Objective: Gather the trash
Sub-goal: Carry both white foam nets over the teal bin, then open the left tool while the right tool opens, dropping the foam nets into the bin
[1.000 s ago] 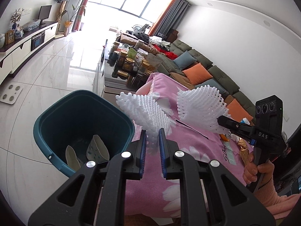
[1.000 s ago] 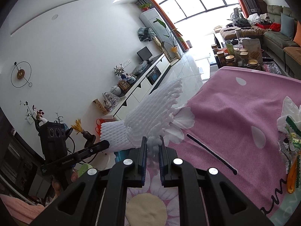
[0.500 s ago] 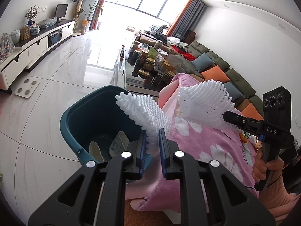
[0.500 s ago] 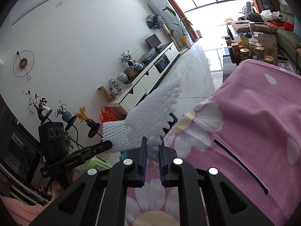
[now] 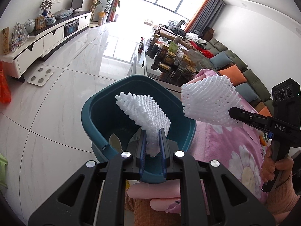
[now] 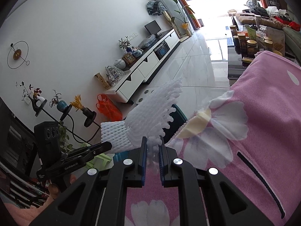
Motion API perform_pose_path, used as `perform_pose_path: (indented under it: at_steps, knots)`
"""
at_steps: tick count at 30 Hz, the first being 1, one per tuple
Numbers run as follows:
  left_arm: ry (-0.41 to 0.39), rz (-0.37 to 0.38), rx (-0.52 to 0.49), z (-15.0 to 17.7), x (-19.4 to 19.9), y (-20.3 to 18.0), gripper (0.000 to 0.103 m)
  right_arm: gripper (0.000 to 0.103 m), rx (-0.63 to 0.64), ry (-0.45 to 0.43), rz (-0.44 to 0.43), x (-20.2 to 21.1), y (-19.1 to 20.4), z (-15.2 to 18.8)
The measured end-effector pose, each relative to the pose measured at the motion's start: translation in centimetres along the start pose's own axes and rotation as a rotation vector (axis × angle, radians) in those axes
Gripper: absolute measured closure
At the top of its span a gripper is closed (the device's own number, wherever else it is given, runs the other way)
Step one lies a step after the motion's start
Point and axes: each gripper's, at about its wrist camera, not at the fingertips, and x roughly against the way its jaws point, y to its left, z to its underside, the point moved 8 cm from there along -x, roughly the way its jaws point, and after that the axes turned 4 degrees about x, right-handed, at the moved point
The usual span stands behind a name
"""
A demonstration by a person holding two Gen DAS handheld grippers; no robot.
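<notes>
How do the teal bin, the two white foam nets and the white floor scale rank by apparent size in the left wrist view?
1. teal bin
2. The two foam nets look alike: left net, right net
3. floor scale, though distance may shrink it

Two white foam fruit nets are held in the air. One (image 5: 144,113) hangs over the open teal trash bin (image 5: 94,113) on the floor. The other (image 5: 208,103), fanned wide, sits to its right above the pink flowered cloth, beside the bin's rim.

The glossy white marble-tile floor (image 5: 62,101) carries a teal plastic trash bin (image 5: 94,116) and a white bathroom scale (image 5: 40,74).
</notes>
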Motion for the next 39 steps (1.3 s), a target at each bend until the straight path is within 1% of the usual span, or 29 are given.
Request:
perform_pose_path:
  at_steps: [8,16,21,22,24,25,29,34,37,39]
  knots:
    - [0.026,-0.049,0.007,0.2,-1.8,1.1,0.089,0.092,0.010,0.055,0.021,-2.7,0.8,-0.5]
    - [0.055,-0.045,0.028,0.5,-3.8,1.8,0.089,0.091,0.015,0.111,0.044,-5.3,1.3,-0.4]
    - [0.065,-0.046,0.031,0.6,-5.5,1.5,0.088,0.090,0.026,0.141,0.052,-6.6,1.7,-0.3]
    - [0.067,-0.046,0.031,0.6,-5.8,1.4,0.086,0.090,0.029,0.141,0.056,-6.7,1.8,-0.4]
    - [0.066,-0.045,0.031,0.6,-6.3,1.3,0.070,0.086,0.034,0.142,0.059,-6.9,1.9,-0.5]
    - [0.065,-0.046,0.029,0.6,-6.5,1.1,0.068,0.086,0.035,0.141,0.064,-7.0,2.0,-0.6]
    - [0.066,-0.043,0.023,0.7,-7.3,0.3,0.064,0.083,0.040,0.136,0.075,-6.9,1.9,-0.6]
    - [0.035,-0.041,0.012,0.6,-7.0,-0.6,0.057,0.079,0.036,0.120,0.079,-6.2,1.4,-0.6]
    - [0.004,-0.044,-0.018,0.5,-6.1,-1.5,0.049,0.076,0.035,0.098,0.074,-5.1,1.1,-0.5]
    - [-0.025,-0.043,-0.048,0.2,-5.2,-2.2,0.044,0.071,0.042,0.075,0.071,-4.0,1.3,-0.5]
